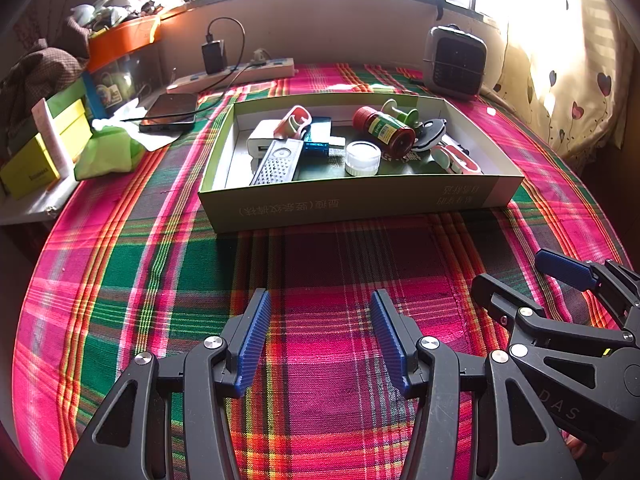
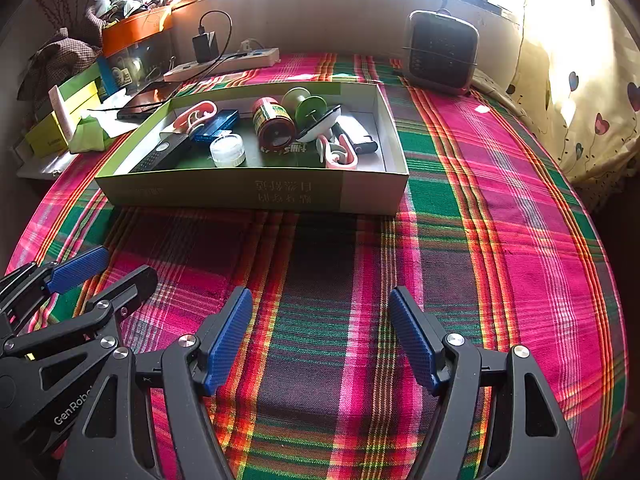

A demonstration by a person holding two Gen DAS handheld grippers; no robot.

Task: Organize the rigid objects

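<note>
A shallow green cardboard box sits on the plaid cloth, holding several rigid items: a red bottle, a white jar, a grey remote, a blue case, pink clips and a green spool. My left gripper hovers open over bare cloth in front of the box. Beside it my right gripper is also open, nothing between its blue pads.
A small heater stands at the back right. A power strip with a charger, a phone, yellow-green boxes and green paper crowd the back left. A patterned curtain hangs at right.
</note>
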